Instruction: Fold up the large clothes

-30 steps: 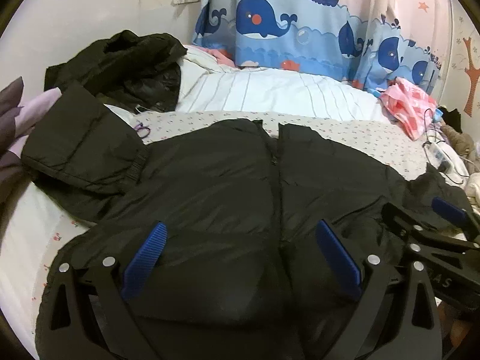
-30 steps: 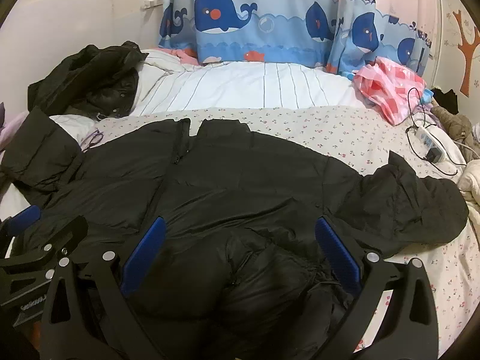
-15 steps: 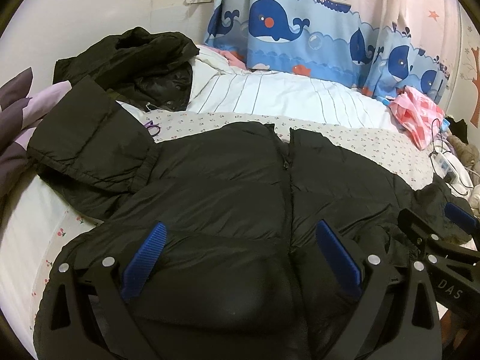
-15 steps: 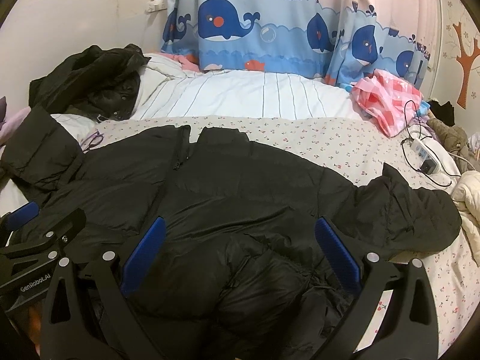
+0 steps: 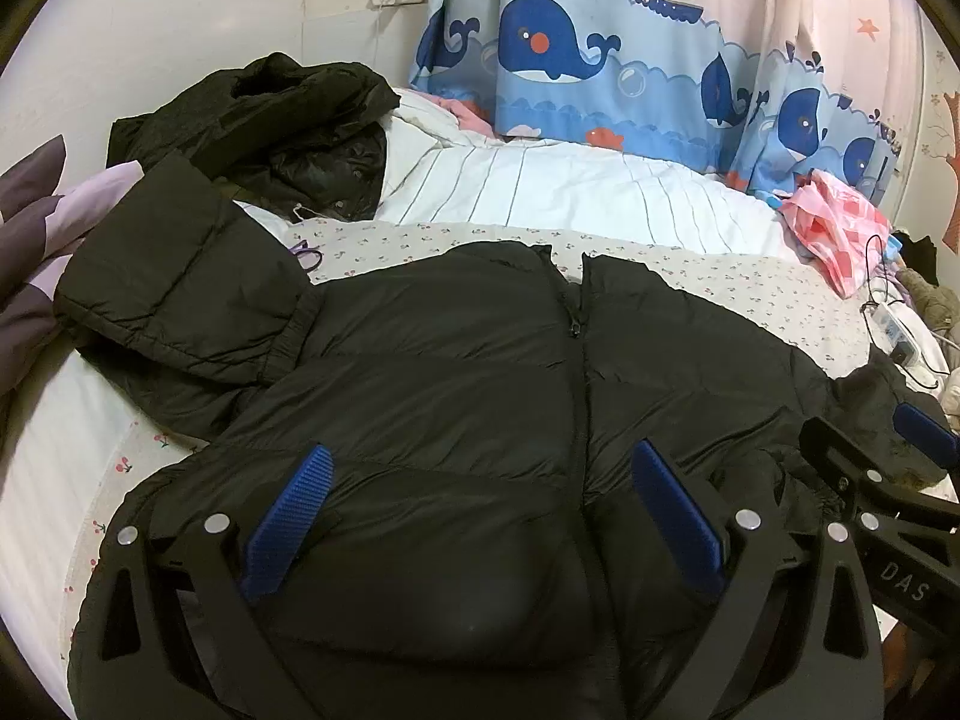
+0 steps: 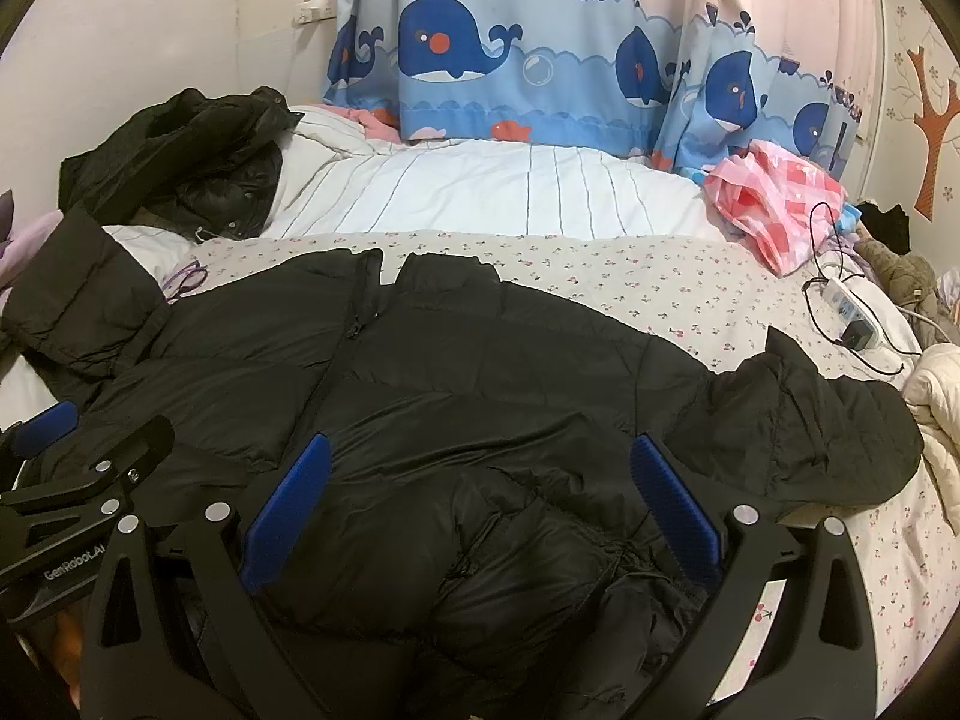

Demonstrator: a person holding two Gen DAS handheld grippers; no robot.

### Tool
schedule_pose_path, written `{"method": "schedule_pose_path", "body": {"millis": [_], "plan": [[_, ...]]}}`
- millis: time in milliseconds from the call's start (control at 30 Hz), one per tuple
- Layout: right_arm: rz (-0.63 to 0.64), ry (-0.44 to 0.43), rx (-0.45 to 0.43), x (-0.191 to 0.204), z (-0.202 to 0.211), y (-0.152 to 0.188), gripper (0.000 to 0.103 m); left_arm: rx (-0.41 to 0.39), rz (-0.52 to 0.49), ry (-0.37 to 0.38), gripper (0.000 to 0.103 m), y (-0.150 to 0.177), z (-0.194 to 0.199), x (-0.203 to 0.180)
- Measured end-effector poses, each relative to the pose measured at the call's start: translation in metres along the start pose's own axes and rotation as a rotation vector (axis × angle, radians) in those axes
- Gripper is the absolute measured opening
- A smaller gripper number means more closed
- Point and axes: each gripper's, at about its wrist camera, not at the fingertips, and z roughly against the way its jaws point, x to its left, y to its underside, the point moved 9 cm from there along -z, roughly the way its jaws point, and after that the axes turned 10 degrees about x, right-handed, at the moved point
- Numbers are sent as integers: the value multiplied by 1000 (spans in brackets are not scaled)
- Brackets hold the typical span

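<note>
- A black puffer jacket (image 5: 456, 372) lay front-up across the bed (image 6: 600, 276), on the flowered sheet, its collar pointing away towards the whale curtain (image 6: 540, 60).
- Its zip (image 5: 579, 396) ran from the collar straight back to the cameras, so the body's long axis lay head-on to both views.
- The sleeves stretched sideways: the left sleeve (image 5: 180, 276) bent up over the bed's left edge, and the right sleeve (image 6: 828, 420) lay rumpled near a power strip (image 6: 852, 312).
- The left gripper (image 5: 480, 516) hung over the jacket's lower left panel, its blue pads (image 5: 288, 522) wide apart and nothing between them.
- The right gripper (image 6: 480, 516) hung over the crumpled lower right front, pads (image 6: 675, 510) equally spread and gripping nothing.
- Whether either gripper touched the fabric could not be told.
- The hem was hidden below the gripper frames in both views.
- Each gripper showed at the edge of the other's view, cut off by the frame.
- A second dark coat (image 5: 270, 126) sat bundled far left on the striped duvet (image 6: 510, 192); its shape was hard to make out.
- A pink checked cloth (image 6: 780, 204) lay far right by the curtain.
</note>
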Motion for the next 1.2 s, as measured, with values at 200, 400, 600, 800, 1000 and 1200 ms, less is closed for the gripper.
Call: {"method": "schedule_pose_path", "body": {"millis": [200,400,600,800,1000,1200], "plan": [[10,-1,2,1,-1,0,96,7,-6,-54,96,0,-3,6],[8,-4,2,1,-1,0,96,11,-6,-52,96,0,-4,6],[11,-3,6,1,-2,1,96,8,-11,-56,96,1,-2,4],[13,-3,7,2,-3,2,96,7,-12,-58,96,0,-1,5],[11,-3,7,3,-4,1,96,10,-16,-59,96,1,-1,5],[13,-2,8,4,-4,1,96,11,-16,-59,96,1,-1,5]]}}
